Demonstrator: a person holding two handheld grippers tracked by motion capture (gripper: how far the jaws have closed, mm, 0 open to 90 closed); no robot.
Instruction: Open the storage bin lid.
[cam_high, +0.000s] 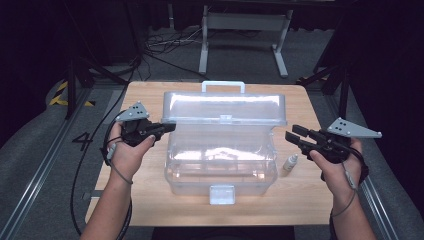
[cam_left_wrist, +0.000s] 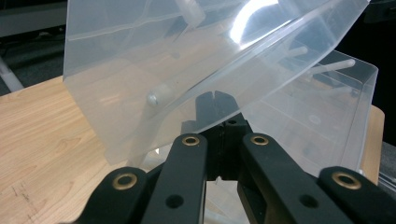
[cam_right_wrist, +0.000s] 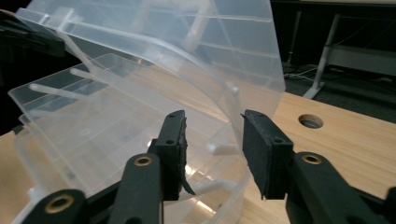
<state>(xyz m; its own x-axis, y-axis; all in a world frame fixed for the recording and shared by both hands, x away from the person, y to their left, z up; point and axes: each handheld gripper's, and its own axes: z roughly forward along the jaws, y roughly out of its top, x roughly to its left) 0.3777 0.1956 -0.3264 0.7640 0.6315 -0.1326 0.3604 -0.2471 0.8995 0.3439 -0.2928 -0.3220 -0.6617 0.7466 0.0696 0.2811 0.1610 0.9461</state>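
A person is propping open the lid (cam_high: 224, 106) of a clear plastic box (cam_high: 221, 162) sitting mid-table (cam_high: 150, 205), the left gripper (cam_high: 167, 128) pinching the lid's left edge, apparently to keep it raised. The right gripper (cam_high: 295, 135), jaws spread and holding nothing, is hovering just beside the box's right end, seemingly waiting to steady it. A small white bottle (cam_high: 290, 164) is standing beside the box's right wall.

Small white bottle (cam_high: 290, 164) beside clear box (cam_high: 220, 165).
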